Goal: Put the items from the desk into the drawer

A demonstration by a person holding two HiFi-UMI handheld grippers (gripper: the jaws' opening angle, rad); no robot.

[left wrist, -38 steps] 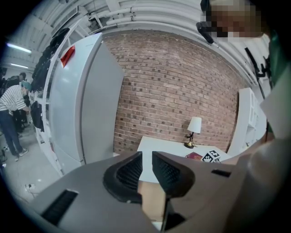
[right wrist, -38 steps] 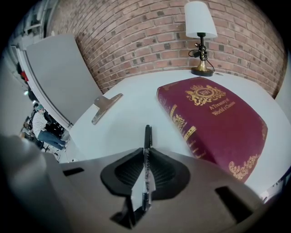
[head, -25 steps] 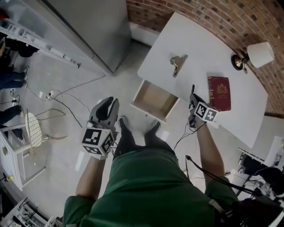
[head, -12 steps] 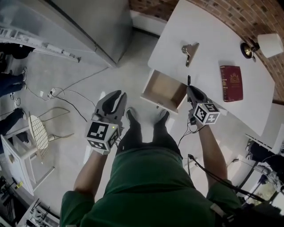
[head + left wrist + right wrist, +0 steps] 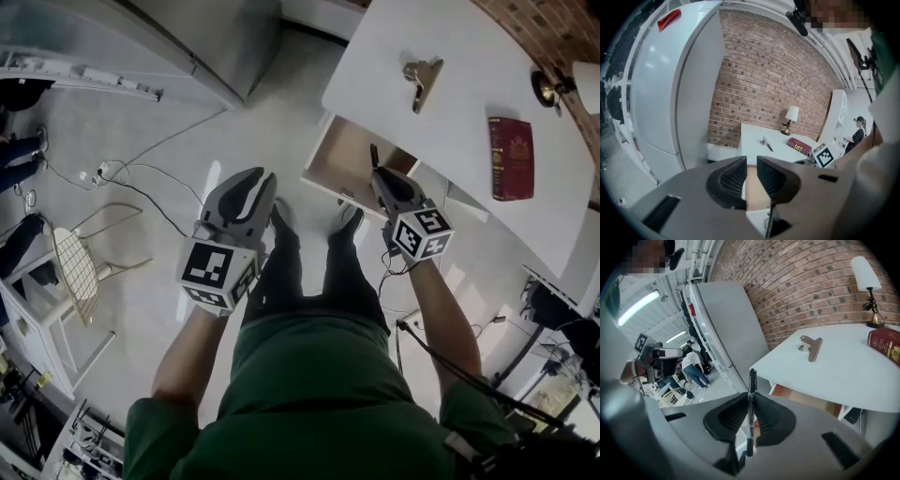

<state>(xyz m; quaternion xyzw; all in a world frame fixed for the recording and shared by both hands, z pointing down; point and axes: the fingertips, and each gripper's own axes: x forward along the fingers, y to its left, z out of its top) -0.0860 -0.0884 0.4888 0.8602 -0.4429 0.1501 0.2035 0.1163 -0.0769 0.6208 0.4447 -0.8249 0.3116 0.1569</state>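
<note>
At the open drawer (image 5: 343, 161), right gripper (image 5: 376, 174) clamping an upright pen (image 5: 751, 392), left gripper (image 5: 751, 169) narrowly parted.

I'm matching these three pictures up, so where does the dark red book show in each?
Head view: the dark red hardback book lies upper right on the white desk.
Left gripper view: the book sits small, right of centre.
Right gripper view: the book, cut by the right edge.
Shared landmark: the white-shaded table lamp near it.

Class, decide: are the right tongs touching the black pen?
Touching. The right gripper view shows the right tongs with both jaws pressed against the pen, one on each side.
</note>
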